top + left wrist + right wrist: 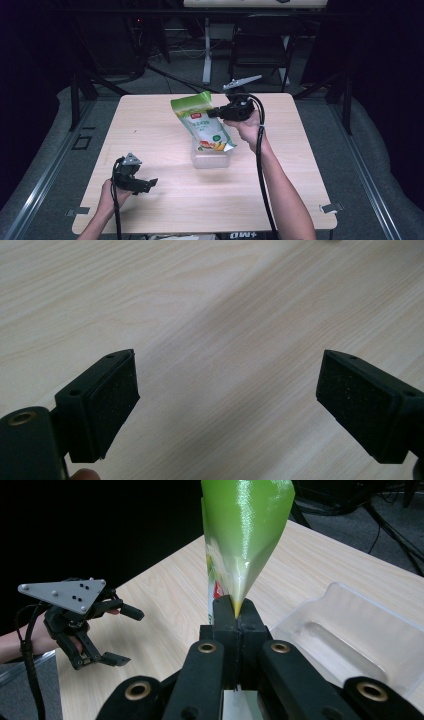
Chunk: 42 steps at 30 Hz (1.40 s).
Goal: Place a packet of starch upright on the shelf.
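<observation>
High view: green snack pouch [202,122], soft film, likely light and crinkly, best pinched at a flat edge; held in the air, tilted over the clear plastic tray [211,159] by the right gripper [216,112], forearm reaching forward.

Left gripper view: left gripper [227,405] jaws wide apart, empty, low over the wooden table [210,305].

Right gripper view: jaws clamped on the pouch's edge, tray just beside.

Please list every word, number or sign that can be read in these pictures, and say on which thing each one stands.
"+MO": white signs at the bottom edge of the high view, below the table, cut off and possibly upside down.
Green pouch, held by the right gripper: printed text and a red logo patch, too small and blurred to read.
Clear plastic container: no text visible.
Left gripper: no text visible.
</observation>
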{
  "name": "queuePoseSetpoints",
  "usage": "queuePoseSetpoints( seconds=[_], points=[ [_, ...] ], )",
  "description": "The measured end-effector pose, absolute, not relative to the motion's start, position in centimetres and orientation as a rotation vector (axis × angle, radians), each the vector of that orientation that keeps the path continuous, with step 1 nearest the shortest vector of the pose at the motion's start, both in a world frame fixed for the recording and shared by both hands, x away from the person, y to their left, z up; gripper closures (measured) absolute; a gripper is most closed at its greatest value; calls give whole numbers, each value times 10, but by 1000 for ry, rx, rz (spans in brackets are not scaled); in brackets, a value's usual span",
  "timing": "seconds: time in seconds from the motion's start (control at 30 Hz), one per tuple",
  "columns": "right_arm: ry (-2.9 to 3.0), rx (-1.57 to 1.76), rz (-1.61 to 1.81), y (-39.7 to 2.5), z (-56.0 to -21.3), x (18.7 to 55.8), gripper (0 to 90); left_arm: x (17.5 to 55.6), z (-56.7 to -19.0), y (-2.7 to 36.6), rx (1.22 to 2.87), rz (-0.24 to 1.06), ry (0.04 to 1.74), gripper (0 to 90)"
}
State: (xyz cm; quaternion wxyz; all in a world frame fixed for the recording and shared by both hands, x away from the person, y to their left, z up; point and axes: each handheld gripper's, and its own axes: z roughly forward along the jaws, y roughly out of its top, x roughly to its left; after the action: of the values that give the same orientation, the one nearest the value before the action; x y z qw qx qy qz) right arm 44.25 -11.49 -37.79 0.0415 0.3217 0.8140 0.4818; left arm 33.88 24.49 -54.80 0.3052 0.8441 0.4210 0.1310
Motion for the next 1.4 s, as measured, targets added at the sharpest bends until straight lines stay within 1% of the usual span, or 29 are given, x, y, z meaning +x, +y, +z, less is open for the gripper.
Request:
queuePoseSetpoints(
  seconds=[0.27,0.67,1.4],
  points=[
    [2516,1009,1497,-110,-400,451,900,339,-548,245,2232,345,1118,97],
    [2526,1082,1490,-116,-435,459,900,339,-548,245,2235,345,1117,97],
    [2484,1045,1220,-129,-451,455,896,338,-548,243,2248,348,1112,98]
  ],
)
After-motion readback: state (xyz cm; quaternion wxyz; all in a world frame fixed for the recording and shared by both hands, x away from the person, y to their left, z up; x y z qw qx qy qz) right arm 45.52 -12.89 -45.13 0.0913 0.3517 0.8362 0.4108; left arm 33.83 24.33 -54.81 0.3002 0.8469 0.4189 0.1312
